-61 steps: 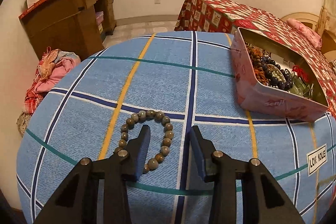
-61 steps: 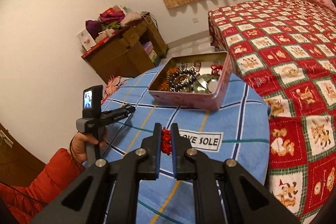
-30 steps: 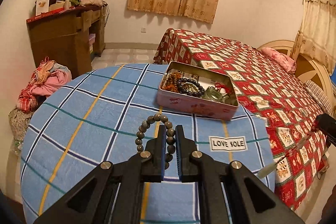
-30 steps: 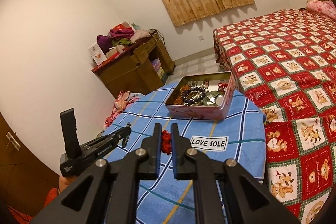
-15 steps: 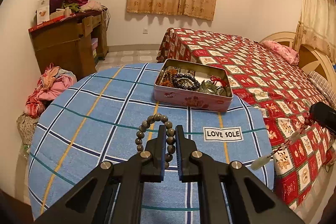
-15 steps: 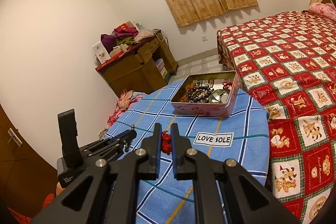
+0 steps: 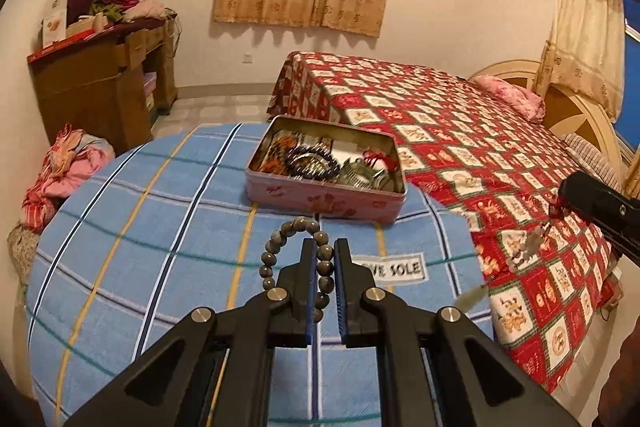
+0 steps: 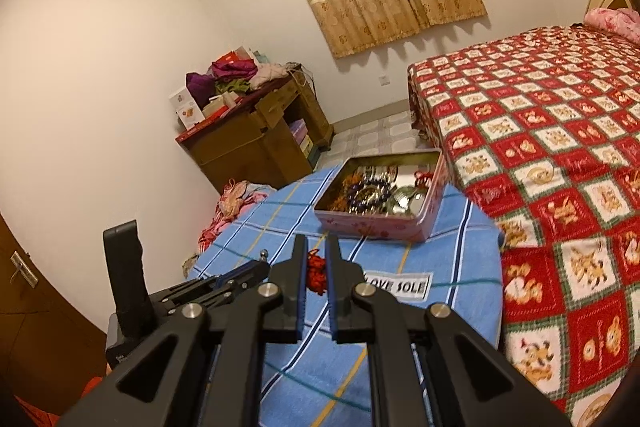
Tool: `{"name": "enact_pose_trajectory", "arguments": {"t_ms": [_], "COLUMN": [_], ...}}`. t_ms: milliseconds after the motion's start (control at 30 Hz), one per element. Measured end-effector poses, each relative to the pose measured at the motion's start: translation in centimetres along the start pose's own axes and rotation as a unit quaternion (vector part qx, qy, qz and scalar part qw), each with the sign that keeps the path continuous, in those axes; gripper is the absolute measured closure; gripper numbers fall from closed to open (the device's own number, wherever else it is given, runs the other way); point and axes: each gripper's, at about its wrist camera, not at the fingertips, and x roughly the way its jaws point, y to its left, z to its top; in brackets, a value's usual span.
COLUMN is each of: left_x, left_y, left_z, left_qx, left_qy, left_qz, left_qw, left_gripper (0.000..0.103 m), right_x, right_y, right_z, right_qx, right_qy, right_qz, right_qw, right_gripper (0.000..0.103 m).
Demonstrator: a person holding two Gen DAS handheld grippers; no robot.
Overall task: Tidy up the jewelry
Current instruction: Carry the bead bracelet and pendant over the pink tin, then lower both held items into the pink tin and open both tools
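Left gripper point(image 7: 323, 259) angled downward, jaws closed to a narrow gap, pads clamped on a strand of beads. Right gripper point(image 8: 316, 259) tilted down more shallowly, jaws likewise nearly together, pinching something red. From the left wrist view, right gripper's tip at the far right edge; what dangles beneath it possibly blurred by motion.

Black fingers point(image 7: 306, 279), blue pads, silver screws
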Motion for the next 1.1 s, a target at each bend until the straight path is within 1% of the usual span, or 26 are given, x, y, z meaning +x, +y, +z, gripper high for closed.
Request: {"name": "enact_pose_trajectory", "arguments": {"t_ms": [167,267,367,433,533,667,767,967,1100], "left_x": [0.9,1.6,2.6,3.5,5.4,8.4,10.5,14.9,17.5], "left_y": [-0.3,-0.6,-0.8,-0.8,-1.1,-1.1,-0.9,-1.1,-0.9], "left_z": [2.3,4.4,6.4,7.9,9.6,10.5,10.5,10.2,9.7], "left_qx": [0.010,0.017,0.016,0.013,0.016,0.017,0.012,0.016,0.013], "left_qy": [-0.015,-0.031,-0.042,-0.046,-0.049,-0.038,-0.025,0.008,0.030], "left_qz": [-0.002,0.000,0.003,0.002,0.013,0.023,0.028,0.047,0.057], "left_qw": [0.9998,0.9994,0.9990,0.9988,0.9986,0.9989,0.9992,0.9988,0.9978], "left_gripper": [0.096,0.096,0.096,0.096,0.096,0.096,0.096,0.096,0.096], "right_x": [0.3,1.0,2.3,3.4,5.6,8.9,11.5,16.3,18.3], "right_y": [-0.1,-0.3,-0.8,-1.1,-1.5,-3.0,-4.3,-7.4,-9.4], "right_z": [2.8,5.0,7.1,8.3,9.6,10.5,10.6,9.8,9.1], "right_qx": [-0.019,-0.027,-0.030,-0.030,-0.035,-0.033,-0.024,-0.007,0.016], "right_qy": [-0.025,-0.044,-0.061,-0.066,-0.070,-0.064,-0.049,-0.007,0.018], "right_qz": [-0.001,-0.002,-0.004,-0.006,-0.018,-0.040,-0.053,-0.082,-0.087], "right_qw": [1.000,0.999,0.998,0.997,0.997,0.997,0.997,0.997,0.996], "right_gripper": [0.092,0.092,0.092,0.092,0.092,0.092,0.092,0.092,0.092]}}
